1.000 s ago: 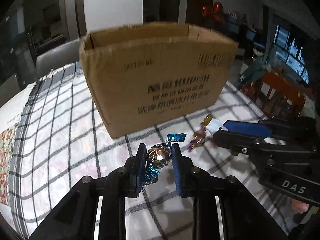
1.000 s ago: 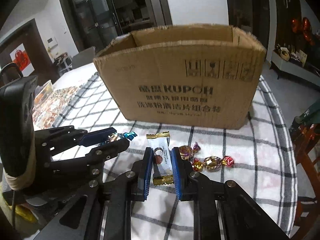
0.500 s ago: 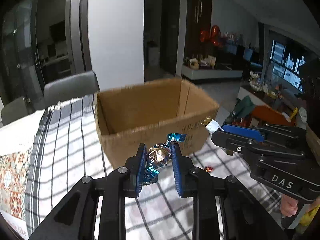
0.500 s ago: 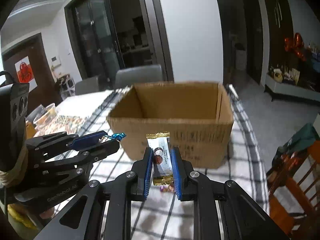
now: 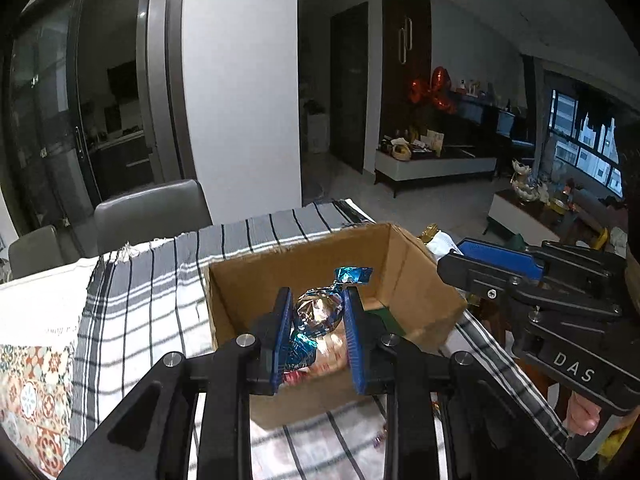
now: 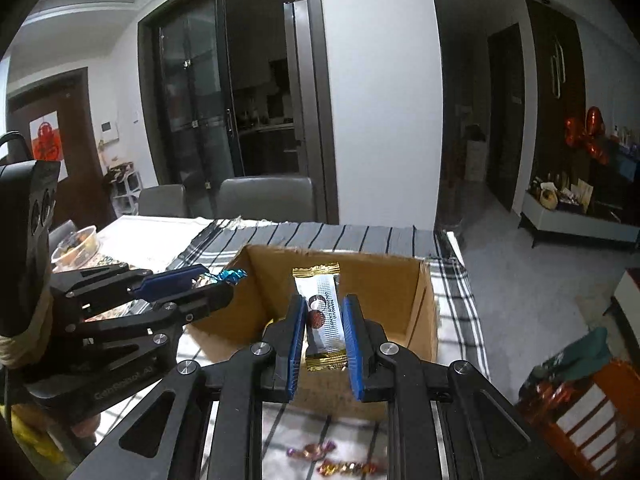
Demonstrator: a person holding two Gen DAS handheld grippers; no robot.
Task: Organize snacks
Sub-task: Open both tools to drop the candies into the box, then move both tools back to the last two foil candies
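Both grippers higher now, above box (image 5: pixel 420 276); checked tablecloth (image 5: pixel 152 280) below

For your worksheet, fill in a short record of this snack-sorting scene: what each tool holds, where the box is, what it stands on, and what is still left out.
left tool: shut on blue-wrapped candy
right tool: shut on white snack packet
cardboard box: open-topped, below and ahead of both tools
surface: checked tablecloth
left out: loose wrapped candies on the cloth in front of the box
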